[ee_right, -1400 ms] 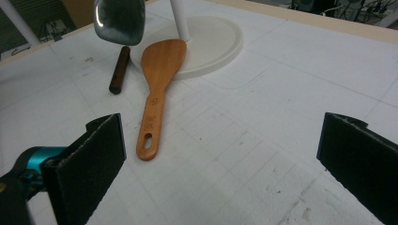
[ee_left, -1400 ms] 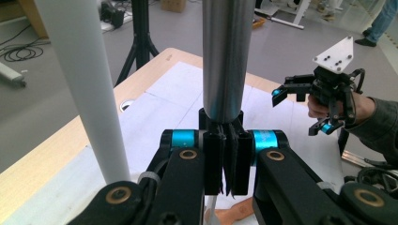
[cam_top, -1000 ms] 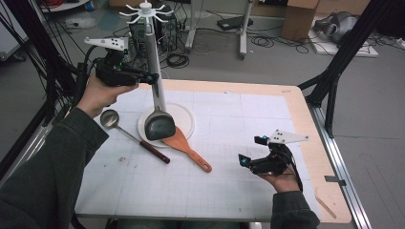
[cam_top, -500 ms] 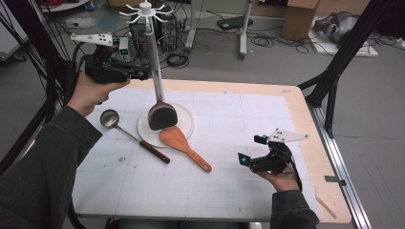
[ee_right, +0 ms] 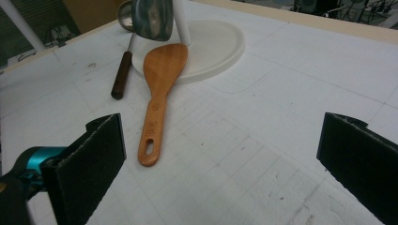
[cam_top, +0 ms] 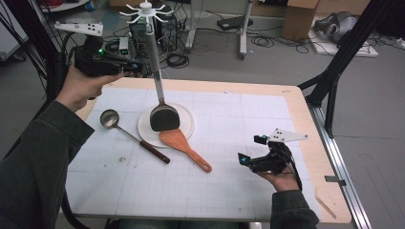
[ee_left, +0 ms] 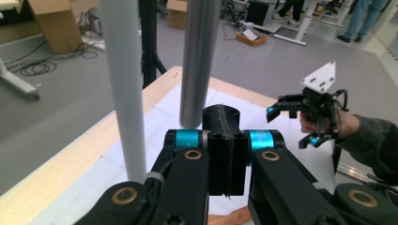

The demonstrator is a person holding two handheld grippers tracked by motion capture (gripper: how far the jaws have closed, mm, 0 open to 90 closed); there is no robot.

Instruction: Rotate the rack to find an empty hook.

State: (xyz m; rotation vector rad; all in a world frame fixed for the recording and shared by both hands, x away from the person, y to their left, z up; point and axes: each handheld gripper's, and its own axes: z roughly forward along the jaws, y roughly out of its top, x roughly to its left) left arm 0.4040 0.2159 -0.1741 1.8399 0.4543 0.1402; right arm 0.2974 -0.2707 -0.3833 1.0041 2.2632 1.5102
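Note:
My left gripper [cam_top: 142,71] is raised at the far left, beside the white pole of the utensil rack [cam_top: 146,9]. It is shut on the grey handle [ee_left: 199,61] of a metal spatula, and its jaws have just closed tighter on it. The spatula's dark head [cam_top: 165,118] hangs just over the rack's round white base [cam_top: 187,119]. In the left gripper view the jaws [ee_left: 220,122] meet under the handle, with the rack pole [ee_left: 122,84] to their left. My right gripper [cam_top: 251,149] rests low at the right, open and empty [ee_right: 220,159].
A wooden spatula [cam_top: 179,140] lies with its blade on the base's front rim and its handle toward my right gripper. A metal ladle [cam_top: 110,118] with a dark handle lies left of the base. White gridded mat [cam_top: 229,191] covers the table.
My left hand has risen and drawn back to the left, lifting the metal spatula's head a little off the rack's base. The right gripper has stayed put.

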